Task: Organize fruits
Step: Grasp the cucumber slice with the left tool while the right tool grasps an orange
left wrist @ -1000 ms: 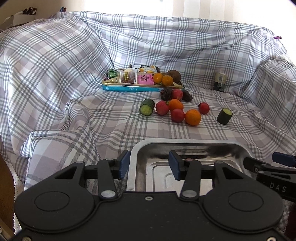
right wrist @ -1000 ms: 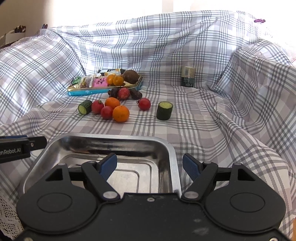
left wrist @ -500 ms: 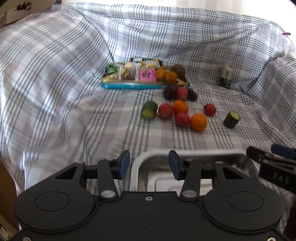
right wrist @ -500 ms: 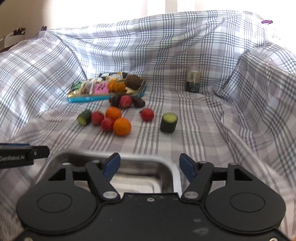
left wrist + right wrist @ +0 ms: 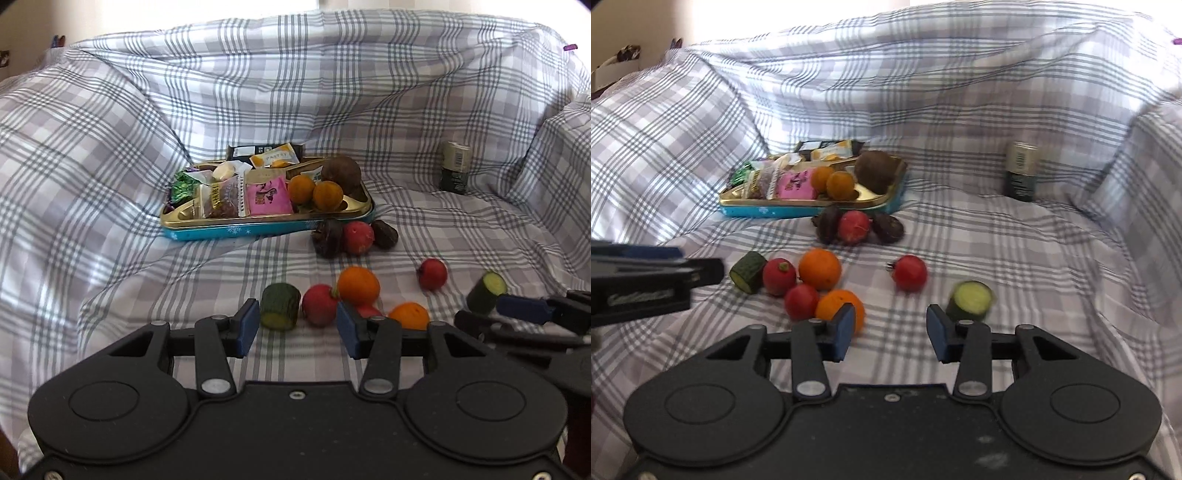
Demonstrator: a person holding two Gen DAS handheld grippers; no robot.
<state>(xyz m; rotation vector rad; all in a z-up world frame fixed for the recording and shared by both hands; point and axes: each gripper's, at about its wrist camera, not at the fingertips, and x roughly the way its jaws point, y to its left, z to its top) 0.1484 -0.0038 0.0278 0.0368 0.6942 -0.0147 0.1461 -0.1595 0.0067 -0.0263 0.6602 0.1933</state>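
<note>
— Both grippers hang spread and empty: our left gripper (image 5: 297, 326) faces the near cucumber piece (image 5: 279, 306); our right gripper (image 5: 890, 335) sits beside the near orange (image 5: 841, 307).

— Where's the fruit?

— Scattered loose on the checked cloth (image 5: 1034, 240) before the snack tray (image 5: 812, 210): radishes or tomatoes, we can't tell, two oranges, another cucumber piece (image 5: 969, 300).

— How will they handle?

— Light and round, so likely to roll. We'd pinch the orange across its widest middle, gently; the red ones (image 5: 909, 272) may bruise.
</note>
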